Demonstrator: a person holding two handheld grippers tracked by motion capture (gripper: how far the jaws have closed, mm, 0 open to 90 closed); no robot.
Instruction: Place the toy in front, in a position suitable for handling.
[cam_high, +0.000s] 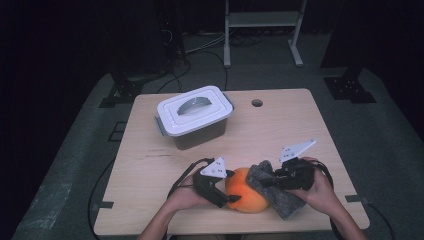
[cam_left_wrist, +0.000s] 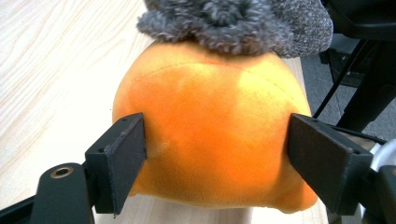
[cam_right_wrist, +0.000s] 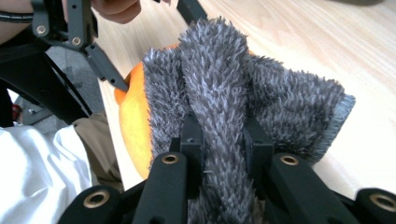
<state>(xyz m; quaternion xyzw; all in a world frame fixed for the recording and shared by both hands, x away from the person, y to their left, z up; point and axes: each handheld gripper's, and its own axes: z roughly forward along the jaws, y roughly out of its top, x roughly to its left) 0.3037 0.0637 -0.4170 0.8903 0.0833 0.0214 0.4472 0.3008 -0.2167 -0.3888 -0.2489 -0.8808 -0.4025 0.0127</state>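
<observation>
Near edge of desk (cam_high: 150, 165): orange plush ball (cam_high: 244, 190) sits between both hands, likely braced for wiping. Left tool (cam_high: 223, 192) spread wide, jaws pressing the ball's two sides to steady it. Right tool (cam_high: 272, 179) pinched tight on a fold of grey fuzzy cloth (cam_high: 280, 192), draped over the ball's right top. Far left: lidded white-topped bin (cam_high: 195, 117), untouched.

The orange ball (cam_left_wrist: 210, 140) is soft, smooth plush. The grey cloth (cam_right_wrist: 224, 93) is shaggy, rough fleece. The desk (cam_high: 280, 125) is pale matt wood grain. The box (cam_high: 195, 117) has a glossy white plastic lid.
</observation>
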